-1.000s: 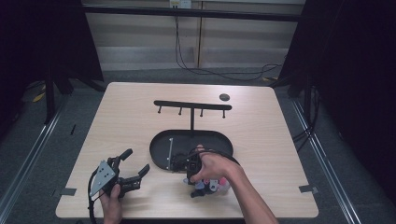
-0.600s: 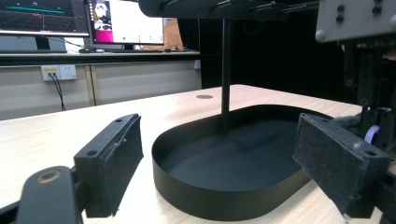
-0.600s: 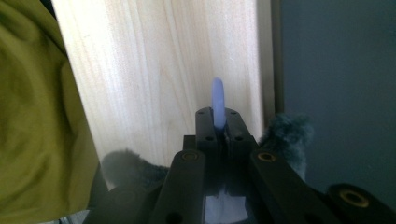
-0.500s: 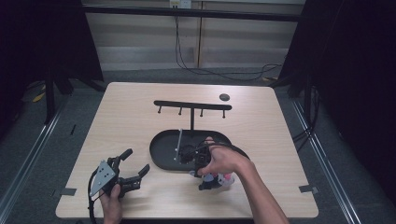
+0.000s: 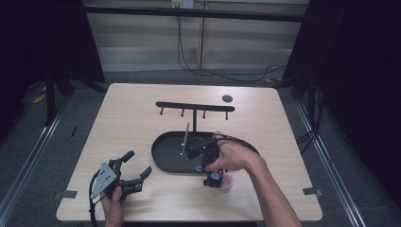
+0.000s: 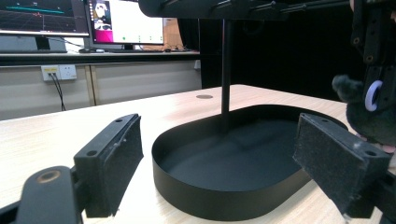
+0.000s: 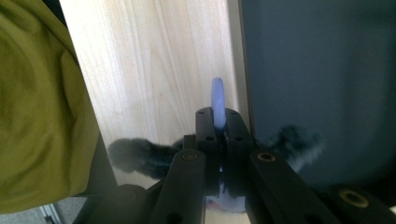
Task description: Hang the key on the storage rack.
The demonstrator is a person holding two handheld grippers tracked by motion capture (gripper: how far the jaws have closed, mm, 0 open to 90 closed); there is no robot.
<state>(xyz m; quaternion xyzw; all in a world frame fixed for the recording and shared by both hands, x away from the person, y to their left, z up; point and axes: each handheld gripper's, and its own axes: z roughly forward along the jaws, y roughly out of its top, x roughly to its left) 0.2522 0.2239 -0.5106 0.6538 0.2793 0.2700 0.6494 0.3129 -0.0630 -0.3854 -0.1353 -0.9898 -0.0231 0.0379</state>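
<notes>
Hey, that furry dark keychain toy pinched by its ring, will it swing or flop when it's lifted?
Probably floppy: the right tongs pinch only the pale ring, so the furry toy hangs free below and may swing. Its fluffy pile suggests it is light and soft, unlikely to break. The smooth ring might twist between the pads.

The high view looks forward and down from above the near edge of the pale wooden worktop [image 5: 142,118], taking in the black oval metal tray [image 5: 165,158] at mid-distance. The left gripper view faces that tray [image 6: 196,191] level and close. The right gripper view looks steeply down on the worktop [image 7: 154,70] beside it.
</notes>
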